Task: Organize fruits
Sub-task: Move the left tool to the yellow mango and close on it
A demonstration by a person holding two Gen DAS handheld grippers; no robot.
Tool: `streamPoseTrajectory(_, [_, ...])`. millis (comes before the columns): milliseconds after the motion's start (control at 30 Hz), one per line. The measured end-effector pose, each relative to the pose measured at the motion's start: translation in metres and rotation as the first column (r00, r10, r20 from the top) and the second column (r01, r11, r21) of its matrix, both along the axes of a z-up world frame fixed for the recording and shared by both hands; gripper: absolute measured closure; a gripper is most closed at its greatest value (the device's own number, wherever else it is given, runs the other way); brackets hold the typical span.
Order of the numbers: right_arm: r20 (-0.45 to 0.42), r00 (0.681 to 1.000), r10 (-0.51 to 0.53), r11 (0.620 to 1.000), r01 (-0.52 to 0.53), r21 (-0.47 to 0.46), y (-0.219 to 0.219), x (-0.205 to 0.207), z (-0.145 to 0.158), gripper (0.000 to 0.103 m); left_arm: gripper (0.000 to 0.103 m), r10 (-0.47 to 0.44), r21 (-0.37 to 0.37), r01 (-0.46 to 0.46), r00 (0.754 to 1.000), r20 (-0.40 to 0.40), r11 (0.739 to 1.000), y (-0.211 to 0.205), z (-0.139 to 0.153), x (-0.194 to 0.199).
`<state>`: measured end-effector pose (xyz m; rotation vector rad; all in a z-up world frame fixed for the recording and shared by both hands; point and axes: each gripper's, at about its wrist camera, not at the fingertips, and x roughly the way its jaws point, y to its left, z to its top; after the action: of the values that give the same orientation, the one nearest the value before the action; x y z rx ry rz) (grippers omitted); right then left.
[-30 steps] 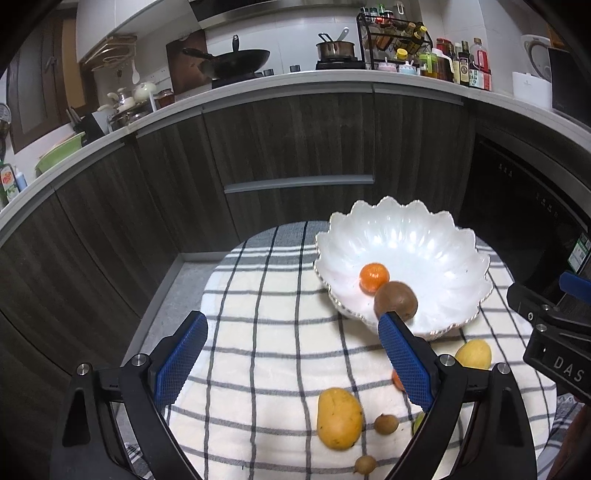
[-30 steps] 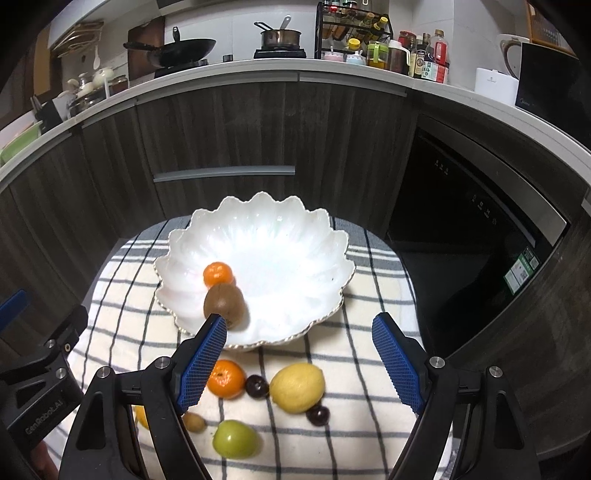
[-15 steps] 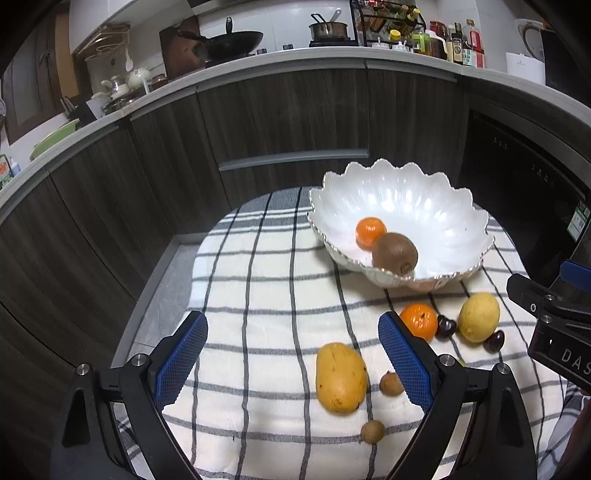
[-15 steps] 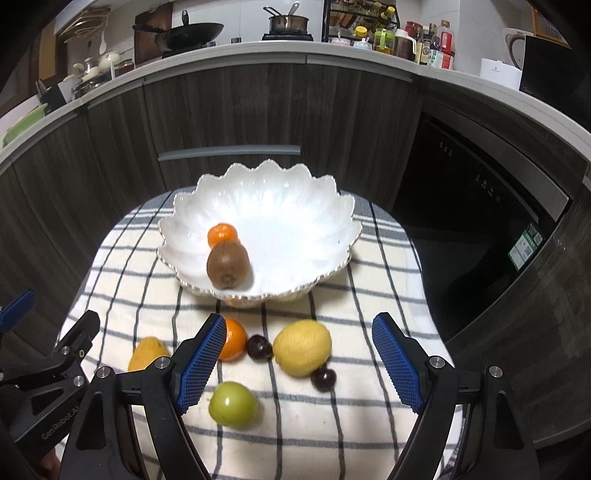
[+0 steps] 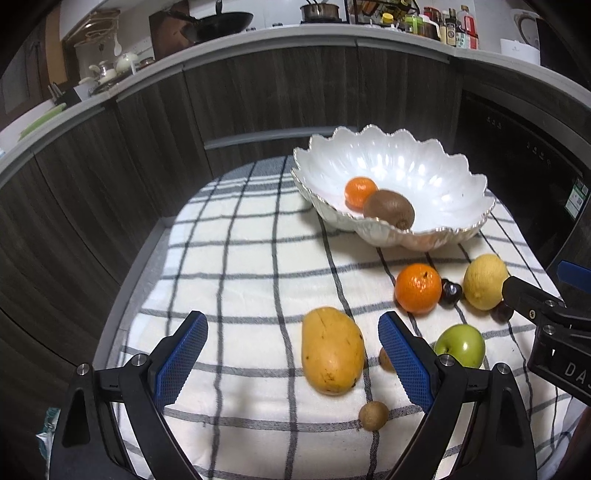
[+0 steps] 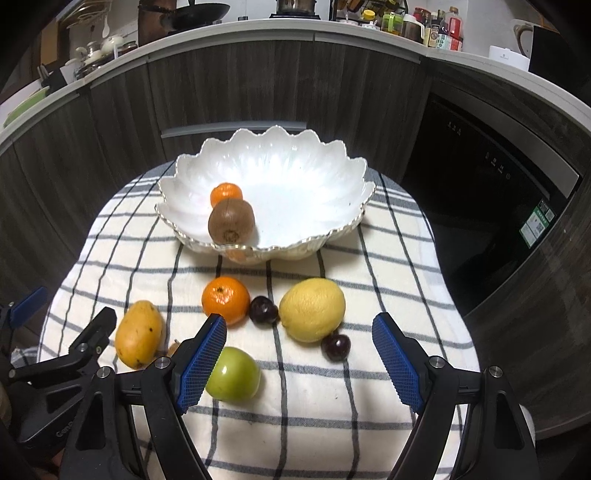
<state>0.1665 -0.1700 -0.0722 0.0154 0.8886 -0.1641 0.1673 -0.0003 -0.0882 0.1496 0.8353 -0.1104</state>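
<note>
A white scalloped bowl (image 6: 317, 166) (image 5: 436, 162) at the far side of the checked cloth holds a small orange (image 6: 226, 193) and a kiwi (image 6: 231, 220). In front of it on the cloth lie an orange (image 6: 225, 300), a lemon (image 6: 312, 309), two dark cherries (image 6: 263, 310) (image 6: 335, 346), a green apple (image 6: 233, 373) and a mango (image 6: 138, 334) (image 5: 331, 350). Two small brown fruits (image 5: 373, 415) lie near the mango. My left gripper (image 5: 291, 354) is open and empty, near the mango. My right gripper (image 6: 299, 356) is open and empty, above the apple and lemon.
The checked cloth (image 6: 332, 417) covers a small table whose edges drop off left and right. Dark wood cabinets (image 6: 258, 85) and a black oven (image 6: 491, 173) stand behind it. The counter (image 6: 369, 31) holds pans and bottles.
Both grippers have pulled back and down from the bowl toward the near side of the table. More loose fruit has come into view. Both stay open.
</note>
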Motion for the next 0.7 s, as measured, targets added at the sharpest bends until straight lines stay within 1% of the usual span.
streamPoseTrajectory(233, [-0.021, 1.000, -0.001, 1.000, 0.001, -0.005, -0.001, 0.000, -0.016, 0.021, 0.009, -0.012, 0.029, 0.013, 0.999, -0.041, 1.000, -0.009, -0.022, 0.008])
streamPoseTrajectory(433, [-0.043, 0.999, -0.009, 1.000, 0.009, -0.004, -0.003, 0.004, -0.029, 0.021, 0.011, -0.019, 0.037, 0.023, 0.994, -0.106, 0.999, -0.015, -0.041, 0.015])
streamPoseTrajectory(567, [-0.055, 0.998, -0.011, 1.000, 0.012, 0.004, -0.005, 0.006, -0.036, 0.021, 0.011, -0.016, 0.044, 0.021, 0.993, -0.118, 0.999, -0.015, -0.048, 0.018])
streamPoseTrajectory(700, [-0.063, 0.998, -0.008, 1.000, 0.009, 0.006, -0.004, 0.008, -0.040, 0.021, 0.017, -0.016, 0.036, 0.021, 0.990, -0.138, 0.999, -0.014, -0.054, 0.020])
